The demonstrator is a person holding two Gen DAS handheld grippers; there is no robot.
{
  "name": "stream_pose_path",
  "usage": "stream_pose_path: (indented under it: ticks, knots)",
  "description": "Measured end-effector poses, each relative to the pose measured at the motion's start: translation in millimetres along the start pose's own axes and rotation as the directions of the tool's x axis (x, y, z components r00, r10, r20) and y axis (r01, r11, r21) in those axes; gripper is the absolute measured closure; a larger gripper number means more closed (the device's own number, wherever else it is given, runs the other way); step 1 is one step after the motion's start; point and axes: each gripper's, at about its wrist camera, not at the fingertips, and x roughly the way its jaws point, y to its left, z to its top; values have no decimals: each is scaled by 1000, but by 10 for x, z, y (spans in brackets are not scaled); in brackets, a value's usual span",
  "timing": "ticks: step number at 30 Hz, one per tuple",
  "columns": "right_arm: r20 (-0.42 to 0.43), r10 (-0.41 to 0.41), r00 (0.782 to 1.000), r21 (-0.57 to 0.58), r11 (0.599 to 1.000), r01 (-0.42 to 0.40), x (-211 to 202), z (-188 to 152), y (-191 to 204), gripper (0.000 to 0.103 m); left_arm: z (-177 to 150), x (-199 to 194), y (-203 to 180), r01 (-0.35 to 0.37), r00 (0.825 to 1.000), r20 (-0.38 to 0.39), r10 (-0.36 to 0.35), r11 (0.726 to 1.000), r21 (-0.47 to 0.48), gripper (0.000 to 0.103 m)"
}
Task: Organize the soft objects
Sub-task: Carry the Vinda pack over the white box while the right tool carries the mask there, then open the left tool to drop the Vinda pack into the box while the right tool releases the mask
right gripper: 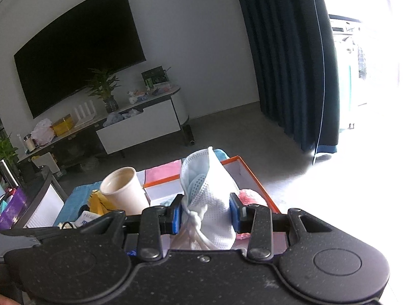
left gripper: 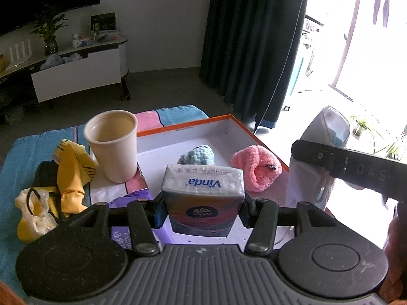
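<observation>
Both hands are loaded: the left gripper (left gripper: 202, 209) squeezes a Vinda tissue pack (left gripper: 202, 198) just short of the orange-rimmed box (left gripper: 183, 128), while the right gripper (right gripper: 205, 213) pinches a bundle of face masks (right gripper: 207, 198). Biggest risk, I reckon: the paper cup (left gripper: 114, 145) beside the box gets knocked, or the dangling masks snag the pink sock (left gripper: 257, 169).

Your left hand-held gripper (left gripper: 202, 209), matt speckled black plastic, clamps a tissue pack (left gripper: 202, 198) in glossy film. Your right hand-held gripper (right gripper: 206, 214) pinches a dimpled, non-woven face mask (right gripper: 211, 203). The pink sock (left gripper: 255, 169) looks fuzzy, the cup (left gripper: 113, 147) matt paper.
</observation>
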Motion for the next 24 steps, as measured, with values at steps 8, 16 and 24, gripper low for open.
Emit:
stream_pose_path:
  ticks: [8, 16, 24]
  knots:
    - [-9, -19, 1000, 16, 1000, 19, 58, -2, -102, 57, -4, 88, -79, 14, 1000, -18, -14, 1000, 11, 49]
    - [-23, -35, 999, 17, 999, 36, 130, -11, -145, 57, -20, 168, -137, 22, 999, -37, -21, 1000, 22, 49]
    - [-36, -49, 998, 20, 999, 49, 224, -8, -138, 56, -32, 247, -182, 26, 998, -53, -24, 999, 30, 49]
